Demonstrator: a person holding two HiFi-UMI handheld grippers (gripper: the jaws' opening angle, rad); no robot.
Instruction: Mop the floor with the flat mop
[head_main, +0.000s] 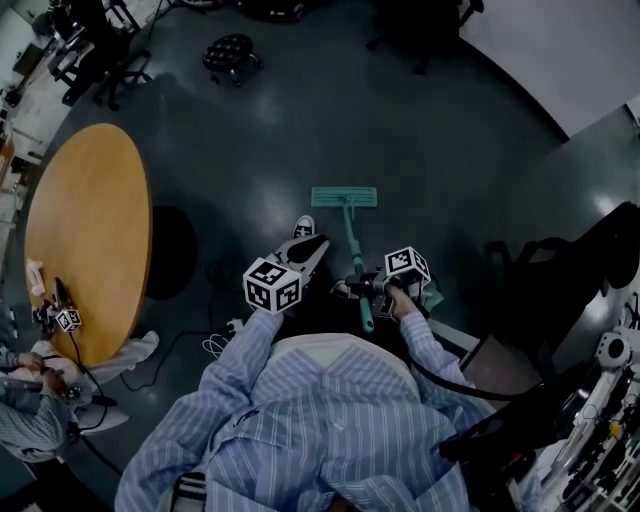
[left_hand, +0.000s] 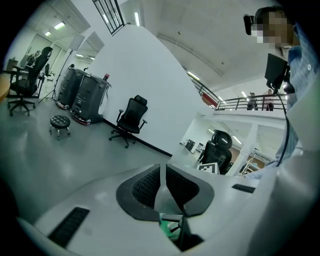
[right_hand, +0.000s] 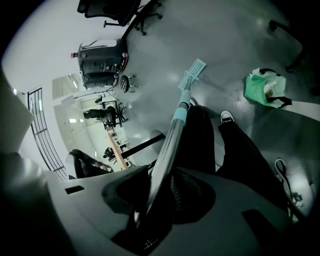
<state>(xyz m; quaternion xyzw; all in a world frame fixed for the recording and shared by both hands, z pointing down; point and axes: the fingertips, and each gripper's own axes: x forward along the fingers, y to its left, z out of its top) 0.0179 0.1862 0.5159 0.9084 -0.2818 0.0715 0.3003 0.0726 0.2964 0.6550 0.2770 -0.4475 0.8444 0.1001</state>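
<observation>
While the right hand-held gripper (right_hand: 159, 187) pinches the mop handle (right_hand: 172, 135), the left hand-held gripper (left_hand: 162, 182), jaws pressed together empty, could steady it; push evenly so the mop head (head_main: 344, 196) lies flat on the floor (head_main: 420, 140) ahead.

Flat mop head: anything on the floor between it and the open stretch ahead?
Nothing visible directly ahead of the flat mop head: bare floor. The stool stands far off to the left; the person's shoe sits just behind it at its left. The right gripper is shut on the handle.
</observation>
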